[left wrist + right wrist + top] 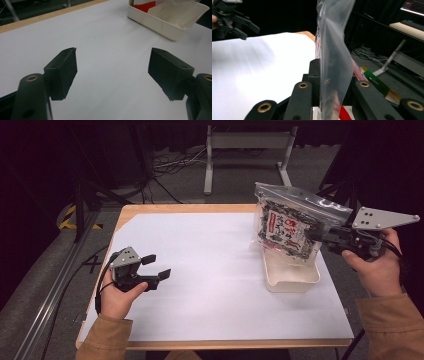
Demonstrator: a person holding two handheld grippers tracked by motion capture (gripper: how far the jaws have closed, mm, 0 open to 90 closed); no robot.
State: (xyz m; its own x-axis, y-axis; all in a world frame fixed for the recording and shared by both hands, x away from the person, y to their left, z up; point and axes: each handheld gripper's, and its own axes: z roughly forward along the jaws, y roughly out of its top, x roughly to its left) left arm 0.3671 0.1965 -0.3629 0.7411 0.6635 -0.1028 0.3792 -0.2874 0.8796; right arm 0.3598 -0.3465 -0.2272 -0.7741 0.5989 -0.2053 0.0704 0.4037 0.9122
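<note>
A clear zip bag [287,227] with a black, white and red printed pack inside hangs tilted over a white rectangular container [292,280] at the table's right. Its lower end dips into the container. My right gripper [315,236] is shut on the bag's right edge; in the right gripper view the plastic [334,50] runs up between the closed jaws [324,75]. My left gripper [152,266] rests in a hand at the table's left, open, with nothing between its fingers. From the left gripper view the open jaws [112,70] face the container [160,22] across the white sheet.
A white sheet [210,270] covers most of the wooden table [150,209]. Behind the table stand a metal frame [247,145] and loose cables [170,165] on the floor. A metal rail [55,285] runs along the left side.
</note>
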